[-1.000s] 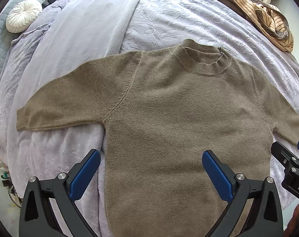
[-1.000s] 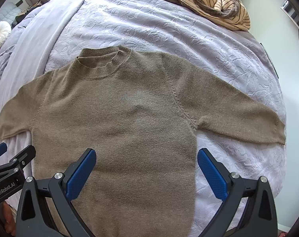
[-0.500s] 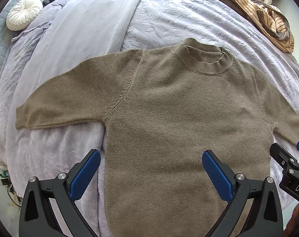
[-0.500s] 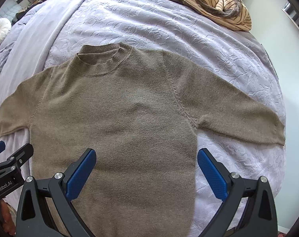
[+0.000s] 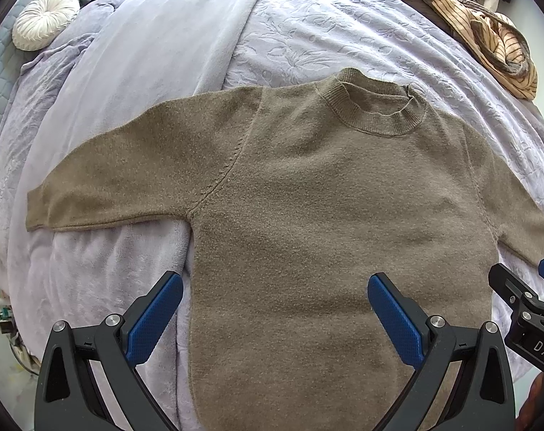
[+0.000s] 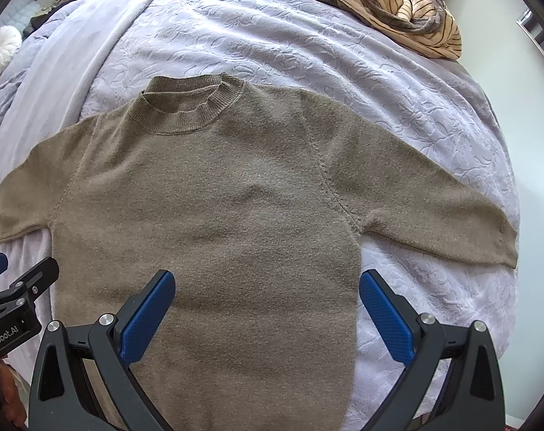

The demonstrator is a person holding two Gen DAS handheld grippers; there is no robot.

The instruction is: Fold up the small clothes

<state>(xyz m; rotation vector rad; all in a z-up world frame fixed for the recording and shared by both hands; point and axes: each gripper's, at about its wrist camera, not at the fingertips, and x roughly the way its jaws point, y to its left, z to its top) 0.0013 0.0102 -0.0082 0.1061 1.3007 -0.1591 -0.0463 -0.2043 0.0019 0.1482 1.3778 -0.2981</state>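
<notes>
Lying flat and face-up on the bed, the olive-brown knitted crew-neck sweater [image 5: 326, 215] has both sleeves spread out sideways, ribbed collar [image 5: 374, 107] pointing away from me; I'd say it's laid out like this so the sleeves can be folded in first. Nothing folded yet. My left gripper [image 5: 275, 314] hangs above the lower body of the sweater near its left side edge, jaws wide apart, gripping nothing. My right gripper [image 6: 266, 309] hangs over the lower body toward the right side edge, jaws also spread, empty. Each gripper's tip shows at the edge of the other's view, so they sit side by side. Under the sweater is the pale lilac embossed fleece blanket [image 6: 308, 36]. A striped tan garment pile [image 6: 408, 10] sits at the far corner, well apart; a round white pleated cushion [image 5: 45, 18] far left.
</notes>
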